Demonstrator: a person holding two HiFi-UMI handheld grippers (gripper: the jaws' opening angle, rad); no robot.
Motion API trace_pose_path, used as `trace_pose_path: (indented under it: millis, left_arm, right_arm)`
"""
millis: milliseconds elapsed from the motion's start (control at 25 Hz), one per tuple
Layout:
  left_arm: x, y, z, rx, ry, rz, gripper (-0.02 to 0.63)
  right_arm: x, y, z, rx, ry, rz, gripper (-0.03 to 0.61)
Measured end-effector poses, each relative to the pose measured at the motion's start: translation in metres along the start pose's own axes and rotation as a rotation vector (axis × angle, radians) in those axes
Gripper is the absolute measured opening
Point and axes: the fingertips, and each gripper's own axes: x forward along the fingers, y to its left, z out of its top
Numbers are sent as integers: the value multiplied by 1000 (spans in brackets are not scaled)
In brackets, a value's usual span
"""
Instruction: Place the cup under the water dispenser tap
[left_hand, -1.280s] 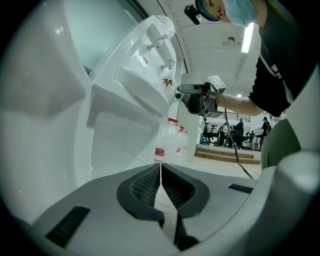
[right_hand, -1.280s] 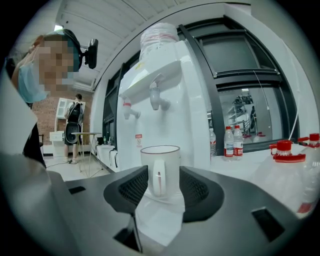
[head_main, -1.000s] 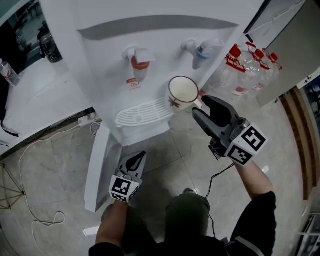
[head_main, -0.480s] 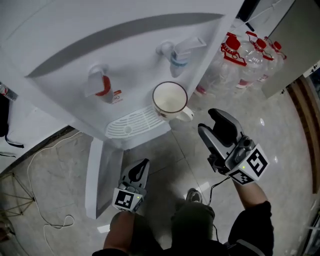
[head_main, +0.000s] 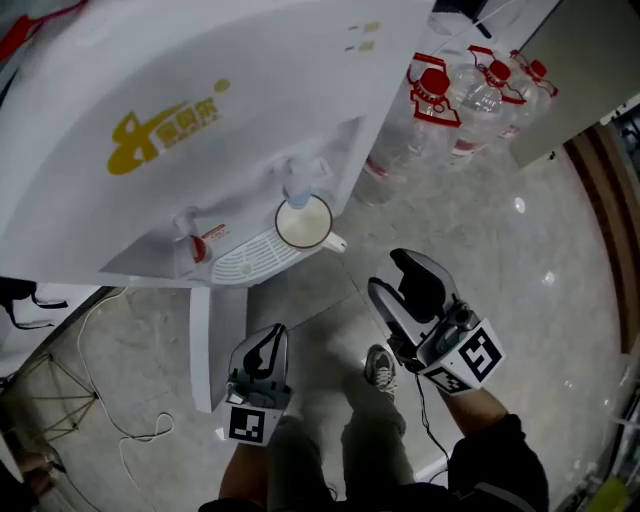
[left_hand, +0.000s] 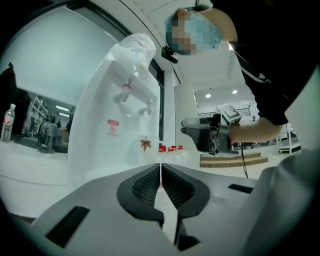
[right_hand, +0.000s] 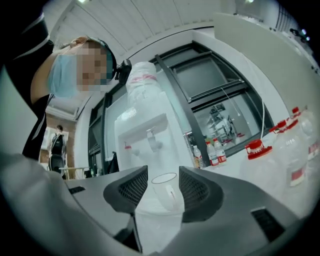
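A white cup (head_main: 303, 224) stands upright on the drip tray (head_main: 245, 263) of the white water dispenser (head_main: 190, 120), directly below the blue tap (head_main: 299, 186). My right gripper (head_main: 392, 276) is open and empty, well back from the cup, over the floor. In the right gripper view the cup (right_hand: 165, 190) shows small and far off between the spread jaws of that gripper (right_hand: 162, 173). The left gripper (head_main: 270, 342) is shut and empty, low beside the dispenser's base. From the left gripper (left_hand: 160, 168) the cup's leaf print (left_hand: 145, 144) is visible.
A red tap (head_main: 193, 241) sits left of the blue one. Several large water bottles with red caps (head_main: 465, 85) stand right of the dispenser. A white cable (head_main: 95, 400) loops on the tiled floor at the left. My shoe (head_main: 378, 366) is below the right gripper.
The right gripper has let go of the cup and pulled back toward me. The cup now stands alone under the blue tap. The head view has risen and backed away.
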Motion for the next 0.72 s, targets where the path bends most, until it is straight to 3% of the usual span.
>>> trace_pose_path:
  millis: [400,720]
  left_arm:
    - [-39,-55,159,-38,51,-114,21]
    - [-79,-78,308,-43,63,-131,21]
  right_arm:
    - [-59,82,80,149,66,-199,184]
    - [-70,155,203,22,153,-233,184]
